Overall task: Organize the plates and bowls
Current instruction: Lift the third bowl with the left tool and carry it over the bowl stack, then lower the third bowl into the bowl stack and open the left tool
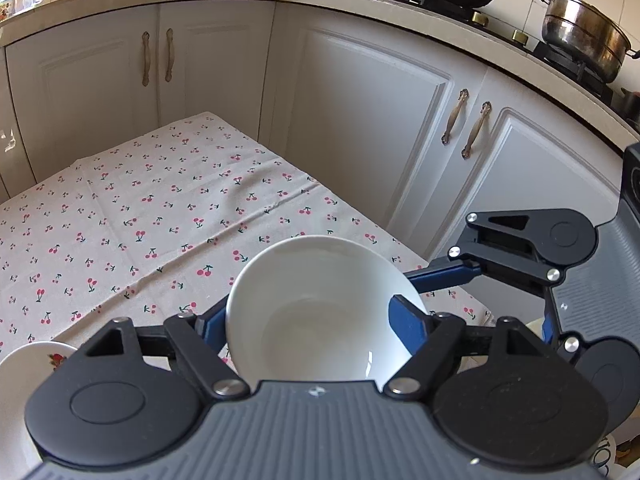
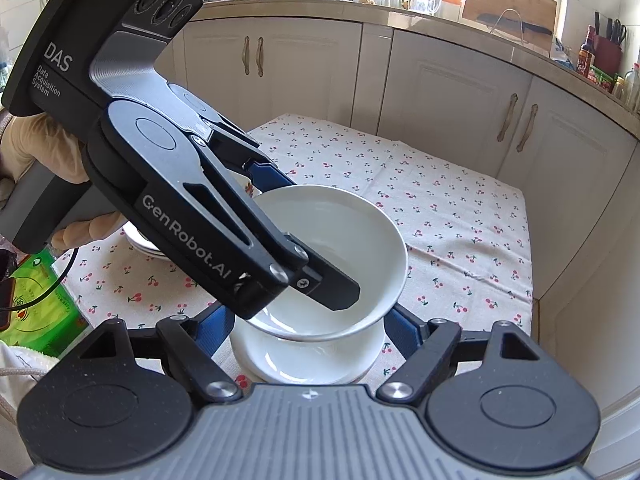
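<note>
The left tool (image 2: pixel 336 284) is pinching the rim of a white bowl (image 2: pixel 340 248), one finger inside and one outside the wall, and is carrying it tilted just above a second bowl (image 2: pixel 308 360). That lower bowl is sitting on the cherry-print table (image 2: pixel 460 208) near its front edge, and the right tool (image 2: pixel 308 332) is bracketing it, blue fingers (image 2: pixel 404 326) at either side. Whether they are actually pressing on it I cannot tell. A stack of plates (image 2: pixel 140 246) is waiting toward the table's left edge, and a flowered plate (image 1: pixel 24 364) is showing at the near left.

These bowls are looking like glazed china: stiff, slick and chippable. A rim pinch is holding for now, but the bowl could swivel, so it should be nested gently and level.
</note>
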`<state>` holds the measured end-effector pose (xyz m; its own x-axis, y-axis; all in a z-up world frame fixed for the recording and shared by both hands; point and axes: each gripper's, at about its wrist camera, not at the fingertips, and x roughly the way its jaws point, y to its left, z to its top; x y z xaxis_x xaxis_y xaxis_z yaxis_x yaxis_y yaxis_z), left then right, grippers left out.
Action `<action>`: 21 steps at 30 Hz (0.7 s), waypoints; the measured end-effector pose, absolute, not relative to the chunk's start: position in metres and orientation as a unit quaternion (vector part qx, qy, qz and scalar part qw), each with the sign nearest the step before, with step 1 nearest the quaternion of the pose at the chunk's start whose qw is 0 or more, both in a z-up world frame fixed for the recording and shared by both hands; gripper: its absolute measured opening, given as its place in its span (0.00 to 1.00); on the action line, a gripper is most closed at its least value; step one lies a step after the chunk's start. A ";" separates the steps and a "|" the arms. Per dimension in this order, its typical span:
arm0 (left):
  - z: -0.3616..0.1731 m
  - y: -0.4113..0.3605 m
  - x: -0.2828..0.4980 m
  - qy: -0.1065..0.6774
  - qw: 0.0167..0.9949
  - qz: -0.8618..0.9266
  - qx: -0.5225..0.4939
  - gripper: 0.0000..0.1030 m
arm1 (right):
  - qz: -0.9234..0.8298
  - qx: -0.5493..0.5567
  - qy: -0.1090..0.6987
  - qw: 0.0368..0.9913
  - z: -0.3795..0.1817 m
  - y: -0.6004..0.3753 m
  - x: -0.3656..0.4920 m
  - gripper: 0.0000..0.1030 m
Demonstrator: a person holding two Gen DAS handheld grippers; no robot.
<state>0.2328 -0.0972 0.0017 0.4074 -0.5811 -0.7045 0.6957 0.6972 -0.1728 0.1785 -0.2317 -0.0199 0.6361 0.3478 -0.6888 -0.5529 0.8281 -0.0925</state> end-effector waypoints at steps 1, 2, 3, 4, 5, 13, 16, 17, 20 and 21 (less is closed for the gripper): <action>0.000 -0.097 0.232 0.388 0.835 -0.382 0.073 0.77 | 0.252 -0.149 0.345 0.892 -0.021 -0.232 0.178 0.82; 0.000 -0.097 0.232 0.389 0.835 -0.383 0.072 0.77 | 0.252 -0.149 0.345 0.892 -0.021 -0.232 0.177 0.82; -0.001 -0.097 0.231 0.389 0.834 -0.383 0.071 0.77 | 0.252 -0.149 0.347 0.891 -0.022 -0.231 0.175 0.82; -0.002 -0.097 0.231 0.389 0.834 -0.384 0.070 0.77 | 0.251 -0.149 0.347 0.891 -0.023 -0.231 0.175 0.82; -0.003 -0.098 0.231 0.390 0.834 -0.384 0.069 0.77 | 0.251 -0.149 0.348 0.891 -0.023 -0.231 0.174 0.82; -0.011 -0.102 0.233 0.398 0.829 -0.388 0.068 0.77 | 0.246 -0.146 0.357 0.889 -0.029 -0.232 0.173 0.83; -0.014 -0.104 0.234 0.401 0.827 -0.387 0.069 0.77 | 0.245 -0.144 0.363 0.887 -0.031 -0.232 0.175 0.83; -0.015 -0.104 0.234 0.401 0.827 -0.387 0.070 0.77 | 0.245 -0.144 0.365 0.887 -0.032 -0.232 0.176 0.83; -0.018 -0.105 0.236 0.403 0.826 -0.388 0.068 0.77 | 0.243 -0.143 0.369 0.886 -0.034 -0.233 0.177 0.83; -0.019 -0.105 0.236 0.404 0.826 -0.388 0.068 0.77 | 0.243 -0.141 0.370 0.886 -0.035 -0.234 0.177 0.83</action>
<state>0.2364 -0.1052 -0.0186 0.3727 -0.5853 -0.7201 0.6951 0.6902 -0.2013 0.1770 -0.2337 -0.0350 0.6090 0.3257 -0.7232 -0.5347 0.8420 -0.0711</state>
